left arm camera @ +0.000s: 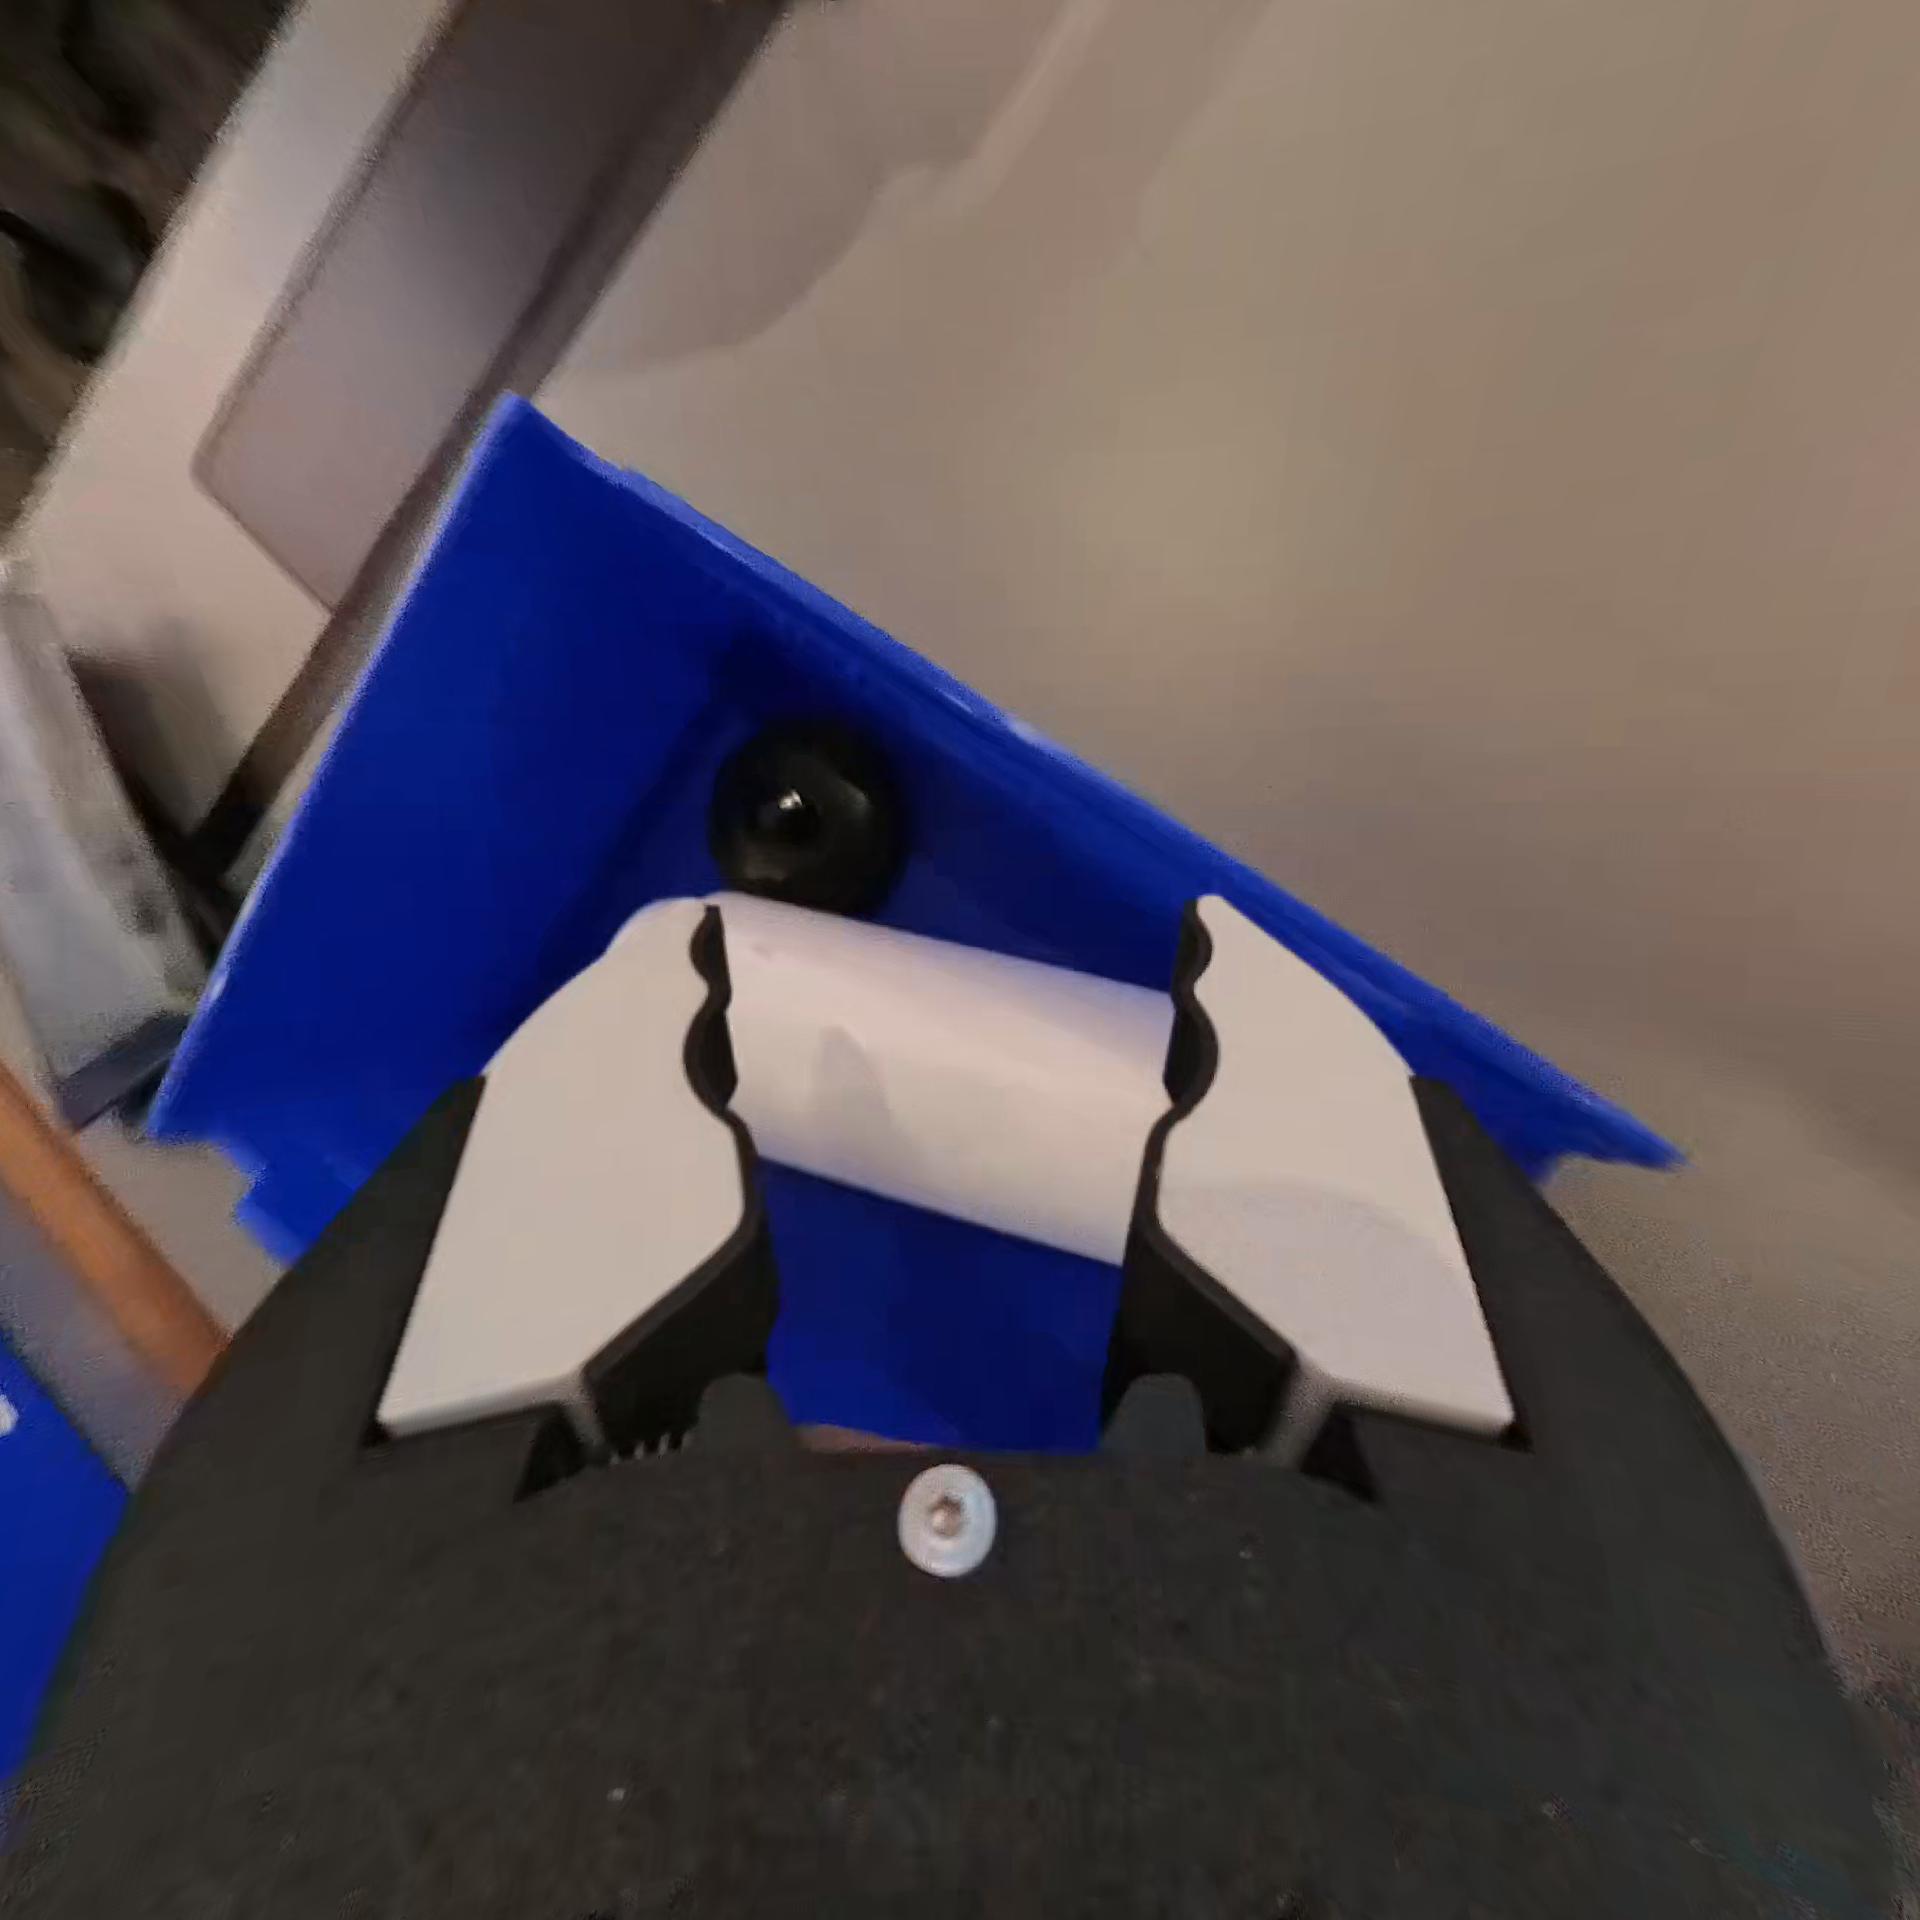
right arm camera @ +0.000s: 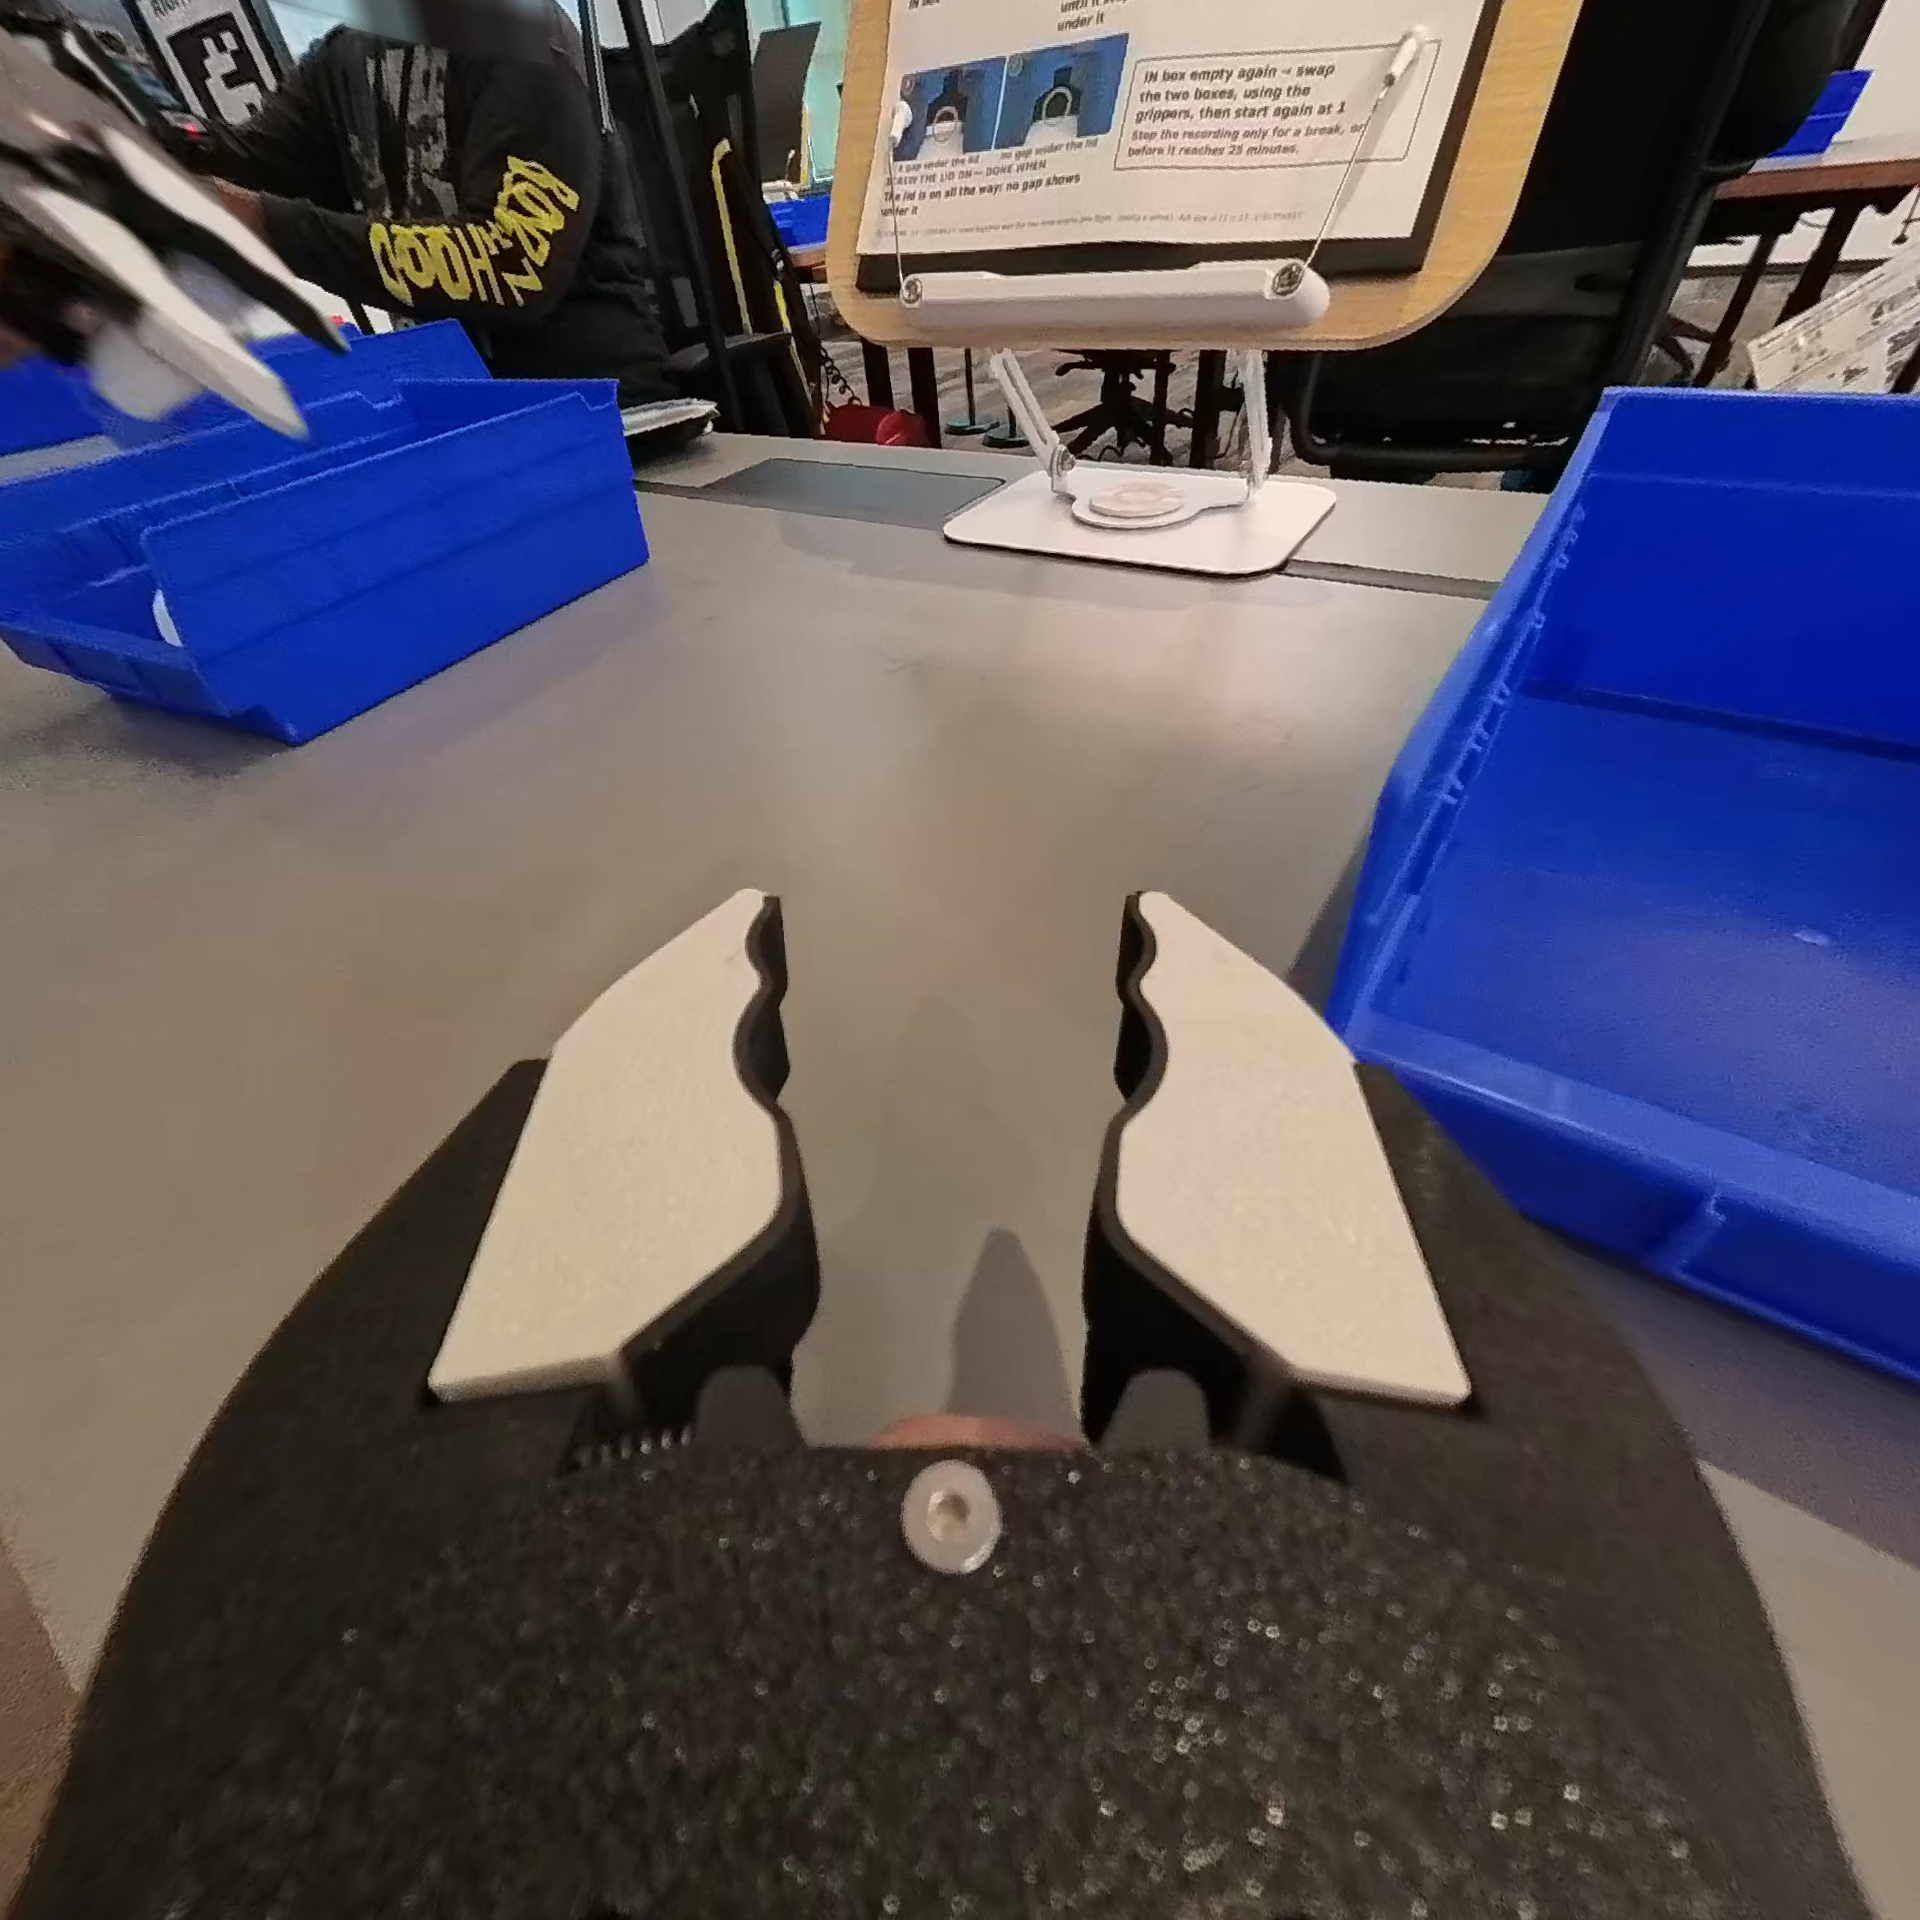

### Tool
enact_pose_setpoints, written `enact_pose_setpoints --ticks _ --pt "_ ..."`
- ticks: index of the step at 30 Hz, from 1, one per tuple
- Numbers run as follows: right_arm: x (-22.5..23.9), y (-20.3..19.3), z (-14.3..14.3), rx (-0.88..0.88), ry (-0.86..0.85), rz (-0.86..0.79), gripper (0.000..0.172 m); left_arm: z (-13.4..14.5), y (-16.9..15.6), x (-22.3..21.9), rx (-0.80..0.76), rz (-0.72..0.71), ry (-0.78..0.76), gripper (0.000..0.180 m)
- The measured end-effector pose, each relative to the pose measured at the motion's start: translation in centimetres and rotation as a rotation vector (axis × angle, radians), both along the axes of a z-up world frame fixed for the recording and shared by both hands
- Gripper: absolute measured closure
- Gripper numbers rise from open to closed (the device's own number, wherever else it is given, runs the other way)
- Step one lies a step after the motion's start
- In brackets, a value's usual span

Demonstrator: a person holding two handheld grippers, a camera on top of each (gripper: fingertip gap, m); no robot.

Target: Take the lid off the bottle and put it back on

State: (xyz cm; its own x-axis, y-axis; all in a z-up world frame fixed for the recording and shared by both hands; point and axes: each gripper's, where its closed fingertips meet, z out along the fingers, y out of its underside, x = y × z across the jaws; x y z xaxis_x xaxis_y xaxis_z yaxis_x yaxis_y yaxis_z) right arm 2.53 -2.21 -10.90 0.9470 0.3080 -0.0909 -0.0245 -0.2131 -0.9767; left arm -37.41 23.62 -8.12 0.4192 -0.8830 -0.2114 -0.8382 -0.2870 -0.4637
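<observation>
— White bottle (left arm camera: 945, 1081) fills the left gripper (left arm camera: 948, 935) from pad to pad; whether the jaws press on it, I cannot tell.
— Which way does it point?
— Long axis runs away from the jaws, black lid (left arm camera: 800, 821) in the blue bin's (left arm camera: 468, 831) corner.
— And the right gripper (right arm camera: 951, 935)?
— Jaws apart over bare grey desk (right arm camera: 935, 727). A printed sheet (right arm camera: 1195, 114) stands beyond on a stand.

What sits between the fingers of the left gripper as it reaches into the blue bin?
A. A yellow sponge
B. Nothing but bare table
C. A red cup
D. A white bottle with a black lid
D: a white bottle with a black lid lies between the left gripper's fingers, inside the blue bin.
</observation>
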Motion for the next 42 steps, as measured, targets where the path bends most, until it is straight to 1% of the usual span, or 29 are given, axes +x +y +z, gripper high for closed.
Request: enact_pose_setpoints --ticks 1,3,5,6,8,9,10,11,15,17,19,21,23,26,27,30,34,36,38,42 --pt "0.0 0.0 0.0 0.002 0.002 0.0 0.111 -1.7 1.4 -0.2 -0.058 -0.013 0.045 0.099" --pt "0.1 -0.1 0.1 0.004 0.009 0.0 0.111 -4.9 3.5 -1.1 -0.169 -0.018 0.155 0.093" --pt "0.2 -0.1 0.1 -0.001 0.01 -0.001 0.111 -6.9 5.3 -1.6 -0.236 -0.015 0.206 0.094" --pt "0.1 -0.1 0.1 -0.003 0.007 -0.003 0.111 -7.4 5.9 -1.3 -0.269 -0.027 0.185 0.088" --pt "-0.2 -0.1 0.2 -0.001 0.002 0.002 0.111 -7.7 6.9 -0.5 -0.29 -0.048 0.135 0.097" --pt "-0.6 -0.1 0.2 0.003 -0.007 0.013 0.11 -8.0 7.0 -0.3 -0.302 -0.065 0.129 0.097" --pt "-1.1 0.0 0.3 0.007 -0.026 0.027 0.111 -8.3 7.0 -0.3 -0.322 -0.082 0.135 0.099" --pt "-1.7 0.1 0.3 0.008 -0.052 0.042 0.111 -8.8 6.9 -0.5 -0.334 -0.096 0.158 0.105" --pt "-4.8 1.3 0.9 0.044 -0.14 0.13 0.111 -10.8 6.8 -2.2 -0.33 -0.116 0.28 0.113" --pt "-6.9 2.3 1.0 0.048 -0.161 0.192 0.111 -10.8 6.7 -2.3 -0.311 -0.123 0.273 0.112" --pt "-9.1 3.4 1.2 0.037 -0.148 0.271 0.112 -10.2 6.5 -2.4 -0.299 -0.126 0.247 0.112" --pt "-11.6 4.4 1.6 0.022 -0.133 0.385 0.115 -8.8 5.9 -2.4 -0.282 -0.139 0.217 0.113" --pt "-13.6 5.8 2.0 0.008 -0.125 0.483 0.114 -6.9 5.2 -2.6 -0.24 -0.153 0.208 0.114" --pt "-16.0 7.5 2.1 -0.048 -0.107 0.609 0.111 -3.1 3.4 -1.9 -0.178 -0.192 0.171 0.114" --pt "-16.7 8.1 2.2 -0.052 -0.099 0.637 0.107 -1.9 2.5 -1.4 -0.168 -0.21 0.153 0.114" --pt "-18.7 9.5 3.4 -0.033 -0.081 0.717 0.103 1.5 -0.5 1.0 -0.139 -0.289 0.105 0.114" --pt "-21.1 12.0 5.6 0.017 -0.092 0.775 0.092 4.7 -4.2 5.7 -0.091 -0.417 0.094 0.114" --pt "-22.0 14.0 5.4 0.002 -0.123 0.783 0.086 5.7 -5.7 8.6 -0.081 -0.476 0.066 0.114" --pt "-22.9 15.3 5.3 -0.025 -0.119 0.811 0.081 6.1 -7.2 11.5 -0.108 -0.532 0.028 0.114" --pt "-22.6 16.5 6.3 -0.008 -0.195 0.827 0.08 4.8 -9.1 15.7 -0.131 -0.614 0.072 0.114"
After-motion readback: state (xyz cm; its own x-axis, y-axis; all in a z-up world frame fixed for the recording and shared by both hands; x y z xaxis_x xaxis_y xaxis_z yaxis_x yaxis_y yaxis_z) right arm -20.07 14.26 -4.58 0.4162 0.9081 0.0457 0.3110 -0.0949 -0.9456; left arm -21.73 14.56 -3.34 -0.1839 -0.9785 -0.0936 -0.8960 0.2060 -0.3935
